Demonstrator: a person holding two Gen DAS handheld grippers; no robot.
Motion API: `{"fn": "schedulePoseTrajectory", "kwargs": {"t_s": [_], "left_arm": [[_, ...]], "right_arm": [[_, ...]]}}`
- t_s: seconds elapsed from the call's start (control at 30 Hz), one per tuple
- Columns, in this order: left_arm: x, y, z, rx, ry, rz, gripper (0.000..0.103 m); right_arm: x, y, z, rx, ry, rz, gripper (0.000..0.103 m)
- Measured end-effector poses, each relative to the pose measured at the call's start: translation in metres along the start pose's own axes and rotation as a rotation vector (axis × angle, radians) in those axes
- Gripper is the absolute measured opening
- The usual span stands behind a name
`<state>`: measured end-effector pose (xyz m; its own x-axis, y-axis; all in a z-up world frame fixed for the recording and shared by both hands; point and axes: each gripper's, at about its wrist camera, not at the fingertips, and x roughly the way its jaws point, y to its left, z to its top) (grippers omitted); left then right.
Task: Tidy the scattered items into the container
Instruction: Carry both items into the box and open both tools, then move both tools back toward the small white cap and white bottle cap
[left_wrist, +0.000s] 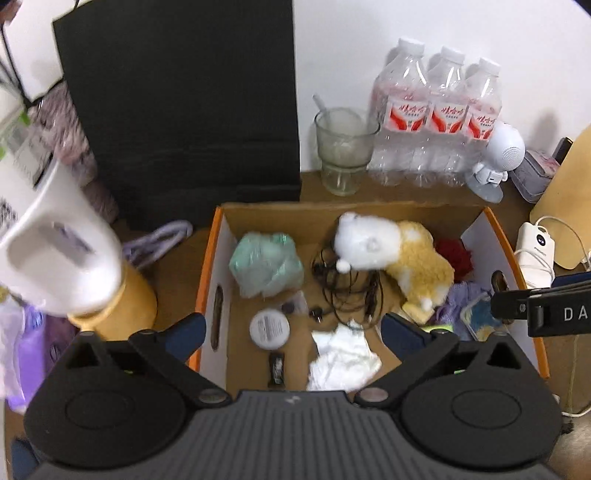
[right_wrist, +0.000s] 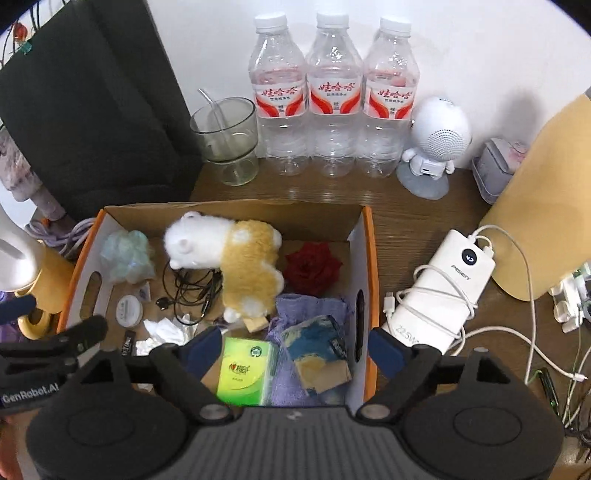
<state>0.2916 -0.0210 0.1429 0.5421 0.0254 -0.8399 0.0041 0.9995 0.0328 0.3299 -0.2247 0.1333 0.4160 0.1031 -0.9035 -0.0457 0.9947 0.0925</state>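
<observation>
Both grippers over cardboard box (right_wrist: 371, 258), jaws spread wide, nothing between: left gripper (left_wrist: 291, 332), right gripper (right_wrist: 295, 349). In box: plush dog (right_wrist: 236, 258), black cable (right_wrist: 195, 288), red rose (right_wrist: 314, 267), green packet (right_wrist: 245, 369), crumpled tissue (left_wrist: 341, 356). Around box: power bank (right_wrist: 443, 291) just right, three water bottles (right_wrist: 334, 96) and glass (right_wrist: 227, 140) behind, white bottle (left_wrist: 55, 251) at left.
</observation>
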Motion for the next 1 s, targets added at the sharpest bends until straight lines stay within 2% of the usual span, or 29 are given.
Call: {"fn": "schedulePoseTrajectory", "kwargs": {"t_s": [0.1, 0.2, 0.43, 0.6, 0.77, 0.87, 1.0], "left_arm": [[-0.002, 0.001, -0.006, -0.013, 0.032, -0.018, 0.103], [-0.013, -0.003, -0.012, 0.006, 0.013, 0.000, 0.103], [-0.037, -0.008, -0.026, 0.001, -0.038, -0.013, 0.103], [-0.055, -0.015, -0.049, 0.023, -0.127, 0.027, 0.103], [-0.072, -0.020, -0.072, 0.040, -0.204, 0.055, 0.103], [-0.084, -0.017, -0.098, 0.036, -0.284, 0.042, 0.103], [-0.093, -0.017, -0.144, 0.056, -0.391, 0.034, 0.103]], "right_arm": [[-0.010, 0.004, -0.006, 0.002, -0.006, 0.014, 0.086], [-0.022, 0.010, -0.013, -0.013, -0.021, 0.014, 0.086], [-0.046, 0.012, -0.030, -0.022, -0.058, 0.025, 0.086], [-0.057, 0.010, -0.051, -0.017, -0.117, 0.077, 0.086], [-0.063, 0.010, -0.078, -0.005, -0.170, 0.085, 0.086], [-0.071, 0.008, -0.102, -0.019, -0.238, 0.099, 0.086], [-0.078, 0.009, -0.151, -0.055, -0.355, 0.122, 0.086]]}}
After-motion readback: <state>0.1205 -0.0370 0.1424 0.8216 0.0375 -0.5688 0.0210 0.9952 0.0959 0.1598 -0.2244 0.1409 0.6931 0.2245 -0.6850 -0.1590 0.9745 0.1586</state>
